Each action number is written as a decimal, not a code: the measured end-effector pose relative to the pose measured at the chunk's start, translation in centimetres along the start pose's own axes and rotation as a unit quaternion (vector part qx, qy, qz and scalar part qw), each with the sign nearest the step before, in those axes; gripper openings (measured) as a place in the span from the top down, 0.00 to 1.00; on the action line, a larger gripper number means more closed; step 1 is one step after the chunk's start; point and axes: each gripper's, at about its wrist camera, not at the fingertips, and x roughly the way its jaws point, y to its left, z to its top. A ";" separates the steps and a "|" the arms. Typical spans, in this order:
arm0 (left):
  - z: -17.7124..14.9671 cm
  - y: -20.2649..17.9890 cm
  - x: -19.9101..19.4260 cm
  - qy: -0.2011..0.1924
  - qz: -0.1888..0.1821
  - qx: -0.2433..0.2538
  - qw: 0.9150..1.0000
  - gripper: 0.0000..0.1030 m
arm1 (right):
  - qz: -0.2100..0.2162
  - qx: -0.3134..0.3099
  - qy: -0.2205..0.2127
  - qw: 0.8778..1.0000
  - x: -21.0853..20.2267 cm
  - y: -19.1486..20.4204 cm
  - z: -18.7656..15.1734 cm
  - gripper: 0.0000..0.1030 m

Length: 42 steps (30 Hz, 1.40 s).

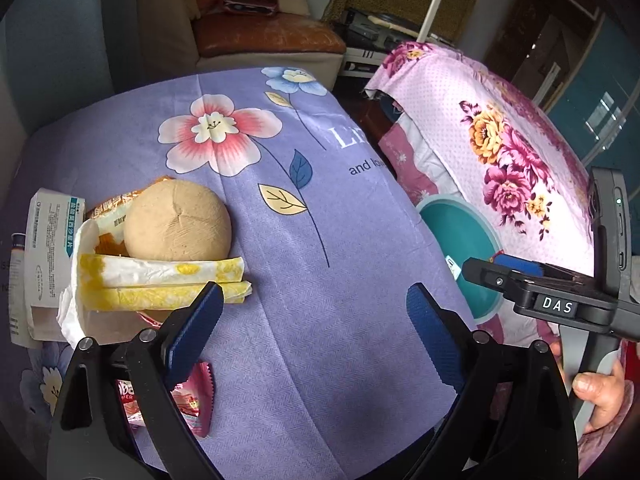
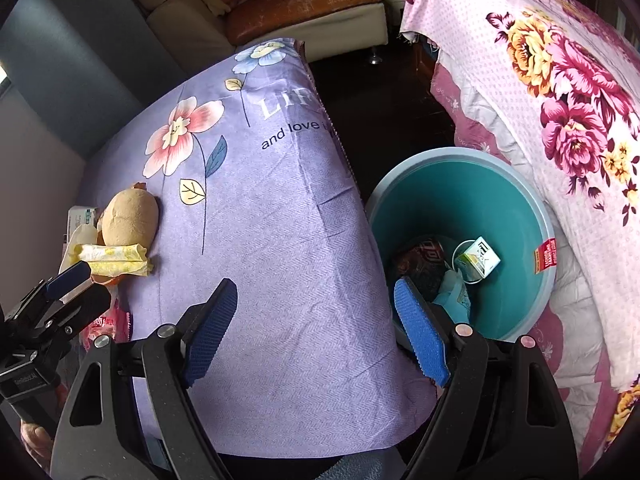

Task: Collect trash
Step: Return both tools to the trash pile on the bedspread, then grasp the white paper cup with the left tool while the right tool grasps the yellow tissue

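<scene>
My left gripper (image 1: 316,308) is open over the purple flowered cloth (image 1: 340,240), nothing between its blue pads. Left of it lies a trash pile: a round brown husk (image 1: 178,220), yellow-stained tissue (image 1: 160,280), a white medicine box (image 1: 48,260), an orange wrapper (image 1: 114,210) and a pink wrapper (image 1: 192,404). My right gripper (image 2: 316,300) stands open and empty at the cloth's right edge, beside the teal bin (image 2: 440,200). Inside the bin lie a small white-green carton (image 2: 480,258), a dark packet (image 2: 424,264) and a pale blue piece (image 2: 454,300). The husk (image 2: 128,218) and tissue (image 2: 116,260) also show here.
A pink floral quilt (image 2: 560,100) rises right of the bin (image 1: 452,232). A sofa with an orange cushion (image 1: 268,36) stands behind the table. The right gripper (image 1: 480,270) and a hand (image 1: 600,396) show at the right; the left gripper (image 2: 70,280) shows at the left.
</scene>
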 end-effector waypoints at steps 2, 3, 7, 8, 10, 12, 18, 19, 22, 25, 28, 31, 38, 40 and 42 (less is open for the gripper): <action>0.0 1.4 -1.1 -0.009 0.002 -0.008 1.000 0.10 | 0.001 -0.018 0.003 1.000 0.1 1.7 0.0 0.25; 0.0 2.0 -1.7 -0.015 0.004 -0.011 1.000 0.10 | 0.002 -0.027 0.004 1.000 0.2 2.6 0.1 0.25; 0.0 4.9 -4.1 -0.041 0.015 -0.028 0.999 0.09 | 0.004 -0.063 0.012 0.998 0.7 6.2 0.1 0.25; 0.0 5.8 -4.6 -0.048 0.020 -0.035 0.998 0.08 | 0.005 -0.073 0.014 0.997 0.9 7.1 0.1 0.25; 0.0 7.6 -5.4 -0.057 0.033 -0.051 0.997 0.07 | 0.005 -0.090 0.018 0.996 1.2 8.8 0.2 0.25; -0.2 9.8 -5.8 -0.058 0.039 -0.072 0.995 0.06 | 0.008 -0.109 0.020 0.994 1.5 10.6 0.3 0.25; -1.4 15.0 -6.0 -0.046 0.058 -0.122 0.990 0.06 | 0.022 -0.163 0.029 0.986 2.6 15.7 0.5 0.25; -1.6 15.6 -6.0 -0.043 0.062 -0.125 0.989 0.06 | 0.026 -0.172 0.032 0.984 2.9 16.5 0.5 0.25; -2.2 17.6 -6.0 -0.036 0.084 -0.126 0.988 0.06 | 0.035 -0.196 0.039 0.979 3.8 19.1 0.7 0.25; -2.8 20.1 -6.1 -0.028 0.102 -0.139 0.985 0.06 | 0.037 -0.223 0.046 0.973 4.8 21.5 0.7 0.25; -3.5 22.7 -6.2 -0.019 0.115 -0.160 0.980 0.06 | 0.038 -0.252 0.057 0.965 5.9 23.5 0.5 0.25; -4.1 24.9 -6.5 -0.012 0.122 -0.175 0.977 0.06 | 0.032 -0.277 0.067 0.958 7.1 25.0 0.3 0.25; -5.2 28.4 -6.8 -0.010 0.130 -0.204 0.970 0.06 | 0.034 -0.293 0.084 0.952 9.4 26.8 0.4 0.37; -5.4 28.7 -6.4 -0.005 0.133 -0.201 0.970 0.06 | 0.044 -0.285 0.090 0.953 9.9 27.1 0.6 0.43; -5.4 28.7 -5.8 0.002 0.134 -0.195 0.972 0.06 | 0.047 -0.282 0.091 0.954 10.2 27.4 0.7 0.50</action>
